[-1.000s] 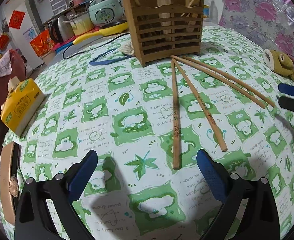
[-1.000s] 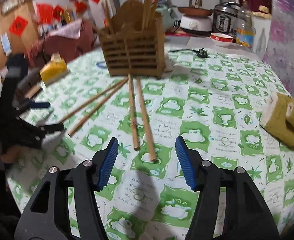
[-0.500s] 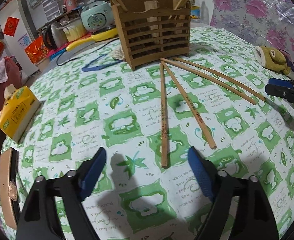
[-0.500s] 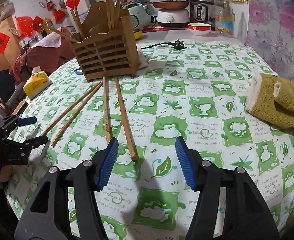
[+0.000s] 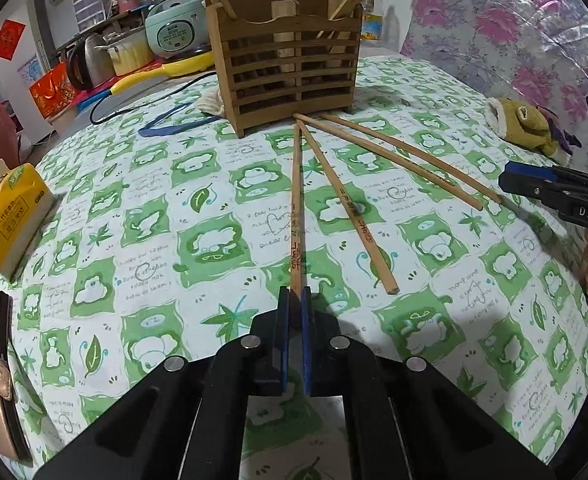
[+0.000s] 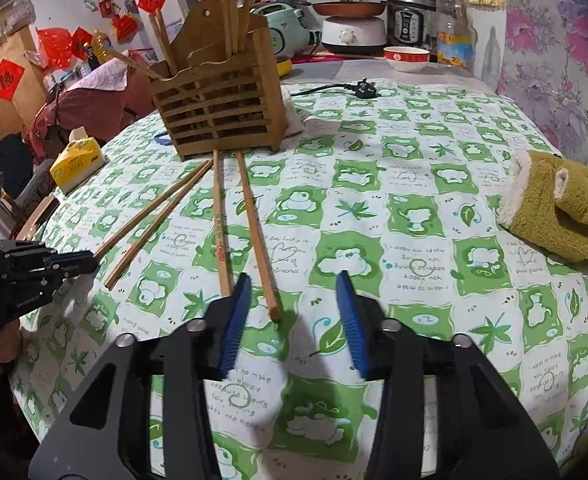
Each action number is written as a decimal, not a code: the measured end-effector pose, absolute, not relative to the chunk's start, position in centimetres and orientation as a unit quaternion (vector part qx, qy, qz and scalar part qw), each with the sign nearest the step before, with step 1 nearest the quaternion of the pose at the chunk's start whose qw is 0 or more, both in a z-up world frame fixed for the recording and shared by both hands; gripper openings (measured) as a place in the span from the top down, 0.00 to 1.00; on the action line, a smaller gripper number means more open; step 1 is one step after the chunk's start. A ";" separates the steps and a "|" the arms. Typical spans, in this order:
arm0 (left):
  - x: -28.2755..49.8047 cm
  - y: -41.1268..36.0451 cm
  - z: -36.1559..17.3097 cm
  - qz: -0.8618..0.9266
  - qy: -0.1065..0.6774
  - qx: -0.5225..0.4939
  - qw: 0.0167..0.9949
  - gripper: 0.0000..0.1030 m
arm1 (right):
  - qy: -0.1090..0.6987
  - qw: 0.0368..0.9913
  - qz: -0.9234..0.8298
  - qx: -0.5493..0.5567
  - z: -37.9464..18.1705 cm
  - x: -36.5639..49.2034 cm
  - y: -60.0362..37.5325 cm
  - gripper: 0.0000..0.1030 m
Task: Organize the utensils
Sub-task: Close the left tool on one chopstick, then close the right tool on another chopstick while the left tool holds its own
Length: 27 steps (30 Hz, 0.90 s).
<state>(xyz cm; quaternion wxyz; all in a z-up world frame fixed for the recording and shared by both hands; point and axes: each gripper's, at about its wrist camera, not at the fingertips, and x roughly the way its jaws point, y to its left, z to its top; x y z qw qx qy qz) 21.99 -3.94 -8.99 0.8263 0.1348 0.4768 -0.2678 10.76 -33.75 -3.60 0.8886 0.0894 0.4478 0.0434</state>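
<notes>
On the table: four chopsticks lie fanned out on the green-checked cloth (image 5: 222, 248), far tips near the wooden holder (image 5: 286, 72) at twelve o'clock.
Left view only: left gripper (image 5: 295, 304) has just closed, clamped on the near end of the leftmost chopstick (image 5: 296, 208).
Right view only: right gripper (image 6: 292, 304) jaws apart, just narrowing, the near end of the rightmost chopstick (image 6: 256, 232) between them, untouched.
Around: tissue pack (image 5: 10, 216) at nine o'clock; olive mitten (image 6: 562, 212) at three o'clock; power cord (image 6: 334, 88) behind the holder.
</notes>
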 end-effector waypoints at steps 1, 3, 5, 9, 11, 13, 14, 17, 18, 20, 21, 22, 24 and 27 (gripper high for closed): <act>22.0 -3.9 -9.0 -0.266 0.477 0.135 0.827 0.94 | 0.448 0.889 0.046 0.087 -3.6 10.8 -33.6 0.66; 22.1 -3.9 -9.0 -0.265 0.478 0.135 0.827 0.94 | 0.448 0.888 0.053 0.082 -3.6 10.8 -33.3 0.69; 22.2 -3.8 -9.1 -0.264 0.479 0.134 0.826 0.94 | 0.451 0.887 0.059 0.078 -3.7 10.8 -33.0 0.71; 22.2 -3.8 -9.1 -0.262 0.479 0.135 0.827 0.93 | 0.457 0.884 0.064 0.077 -3.9 10.9 -32.8 0.72; 22.2 -3.9 -9.1 -0.261 0.478 0.136 0.827 0.93 | 0.465 0.880 0.068 0.076 -4.1 11.0 -32.6 0.73; 22.2 -3.9 -9.1 -0.261 0.478 0.137 0.827 0.93 | 0.474 0.875 0.069 0.075 -4.5 11.2 -32.5 0.76; 22.2 -3.9 -9.1 -0.261 0.478 0.137 0.827 0.93 | 0.481 0.871 0.070 0.077 -4.7 11.4 -32.5 0.81; 22.2 -3.9 -9.1 -0.262 0.478 0.137 0.827 0.93 | 0.493 0.863 0.070 0.081 -5.2 11.7 -32.6 0.91; 22.1 -3.9 -9.1 -0.262 0.477 0.138 0.827 0.94 | 0.493 0.864 0.070 0.081 -5.2 11.7 -32.6 0.91; 22.1 -4.0 -9.1 -0.263 0.476 0.140 0.828 0.94 | 0.491 0.865 0.073 0.080 -5.1 11.6 -32.5 0.92; 22.1 -4.0 -9.1 -0.263 0.475 0.140 0.828 0.94 | 0.489 0.866 0.074 0.079 -5.1 11.5 -32.4 0.93; 22.1 -3.9 -9.0 -0.264 0.473 0.140 0.829 0.94 | 0.487 0.866 0.075 0.079 -5.0 11.5 -32.4 0.93; 22.0 -4.0 -8.9 -0.264 0.469 0.141 0.831 0.94 | 0.480 0.871 0.076 0.077 -4.7 11.3 -32.3 0.94; 21.6 -4.0 -8.5 -0.262 0.460 0.143 0.836 0.94 | 0.463 0.880 0.075 0.072 -4.0 10.8 -32.3 0.94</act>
